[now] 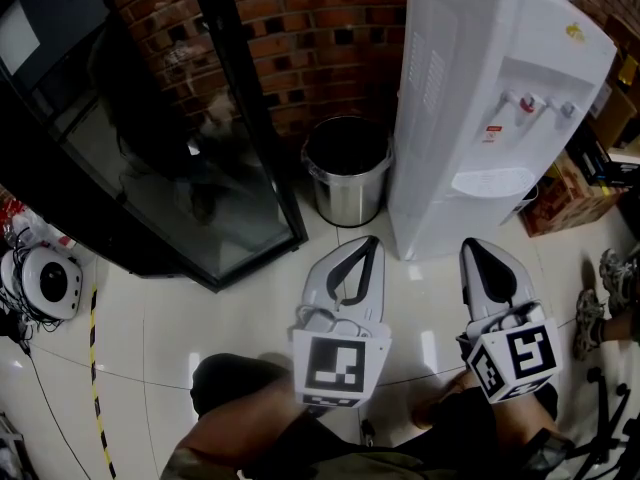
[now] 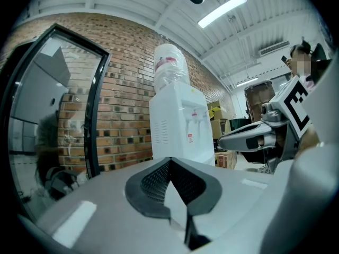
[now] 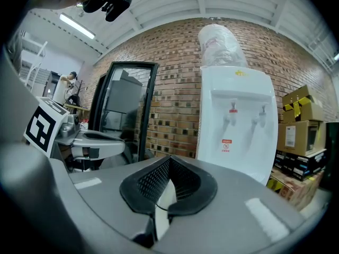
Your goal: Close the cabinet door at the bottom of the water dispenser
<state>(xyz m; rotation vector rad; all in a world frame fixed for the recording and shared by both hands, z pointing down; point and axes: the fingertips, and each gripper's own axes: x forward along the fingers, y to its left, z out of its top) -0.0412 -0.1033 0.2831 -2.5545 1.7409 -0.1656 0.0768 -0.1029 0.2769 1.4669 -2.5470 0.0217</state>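
Ribbed gripper pads (image 3: 151,181), boxy white dispenser (image 3: 233,142)

Dispenser corner, from above
The water dispenser (image 1: 480,98) stands against the brick wall (image 1: 320,38), with a bin (image 1: 347,168) just beside it on the left and a glass panel (image 1: 170,158) further left (boxes (image 1: 565,193) lie to the right). The left gripper (image 1: 372,243) and right gripper (image 1: 472,248) hang side by side before the dispenser.

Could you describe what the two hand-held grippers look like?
The left gripper and right gripper have pale grey shells that taper to a point, with black textured pads inside. Each carries a white cube printed with black square markers at its rear.
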